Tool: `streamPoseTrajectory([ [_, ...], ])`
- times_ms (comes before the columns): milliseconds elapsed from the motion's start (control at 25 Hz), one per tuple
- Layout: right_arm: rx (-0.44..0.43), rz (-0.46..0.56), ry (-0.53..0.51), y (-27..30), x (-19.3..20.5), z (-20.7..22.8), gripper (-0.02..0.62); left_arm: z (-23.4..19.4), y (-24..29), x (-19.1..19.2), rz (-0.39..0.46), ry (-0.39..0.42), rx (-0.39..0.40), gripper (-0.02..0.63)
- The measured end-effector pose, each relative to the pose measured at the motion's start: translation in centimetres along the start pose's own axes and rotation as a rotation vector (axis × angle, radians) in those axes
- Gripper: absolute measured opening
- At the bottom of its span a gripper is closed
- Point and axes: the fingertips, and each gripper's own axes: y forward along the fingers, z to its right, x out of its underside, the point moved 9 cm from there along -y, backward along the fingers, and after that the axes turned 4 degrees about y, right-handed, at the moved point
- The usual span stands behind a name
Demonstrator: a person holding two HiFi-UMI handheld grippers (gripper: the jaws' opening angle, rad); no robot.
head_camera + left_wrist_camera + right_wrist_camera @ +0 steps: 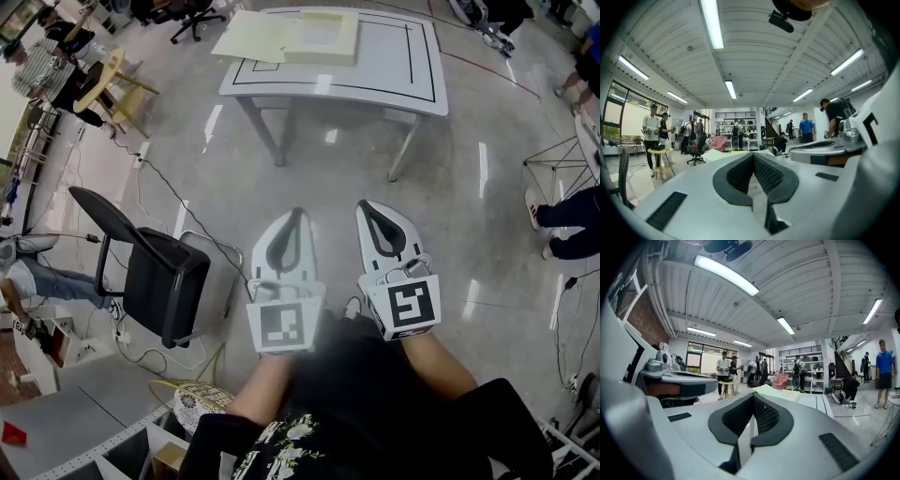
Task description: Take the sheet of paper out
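A black chair [164,281] stands at the left, then the left tool [296,217] and right tool [366,208] hang side by side over the floor, each with jaws pressed together on nothing, well short of the white worktop [394,66], where the pale yellow paper [253,42] lies.

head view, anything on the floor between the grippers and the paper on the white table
Nothing visible does. Only floor lies between the left gripper, the right gripper and the white table carrying the yellowish paper. The black chair stands off to the left, outside that line.
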Motion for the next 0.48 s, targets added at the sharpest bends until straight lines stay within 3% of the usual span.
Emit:
streamPoseTrajectory([
  [480,-0.060,-0.073,-0.001,-0.1,2.3,-0.4,0.000,0.9,-0.7,2.4,-0.054,-0.033,-0.052,0.002],
])
